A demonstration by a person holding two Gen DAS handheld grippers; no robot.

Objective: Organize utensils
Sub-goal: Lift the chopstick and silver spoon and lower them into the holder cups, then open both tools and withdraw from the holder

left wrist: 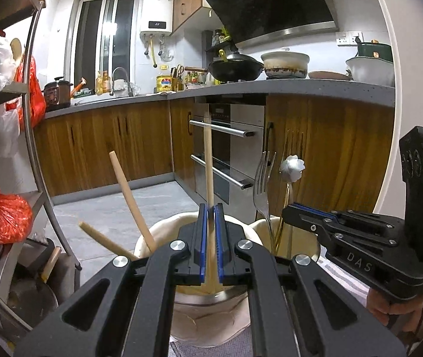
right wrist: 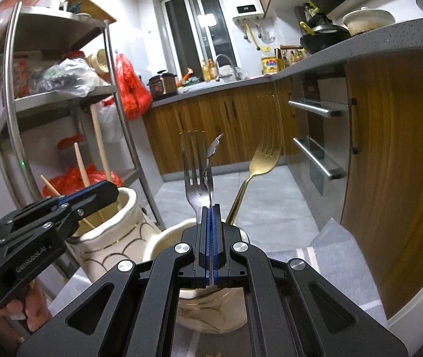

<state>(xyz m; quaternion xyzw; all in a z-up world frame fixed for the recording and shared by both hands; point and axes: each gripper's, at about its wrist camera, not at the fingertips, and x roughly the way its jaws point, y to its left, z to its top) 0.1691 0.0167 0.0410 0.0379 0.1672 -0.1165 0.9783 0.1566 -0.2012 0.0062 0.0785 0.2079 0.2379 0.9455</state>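
Observation:
My left gripper [left wrist: 210,208] is shut on a wooden chopstick [left wrist: 208,160] that stands upright in a cream ceramic holder [left wrist: 163,229]. Two more chopsticks [left wrist: 131,199] lean in that holder. My right gripper [right wrist: 210,208] is shut on the thin handle of a silver shell-shaped spoon [right wrist: 212,151], held upright in a second cream holder [right wrist: 166,238]. A silver fork [right wrist: 195,172] and a gold fork [right wrist: 263,154] stand in that second holder. The right gripper shows in the left wrist view [left wrist: 300,211], and the left gripper shows in the right wrist view [right wrist: 92,193].
A metal shelf rack [right wrist: 62,98] with red bags stands to the left. Wooden cabinets and a built-in oven [left wrist: 226,148] face me across a grey tiled floor. A striped cloth [right wrist: 330,247] lies under the holders.

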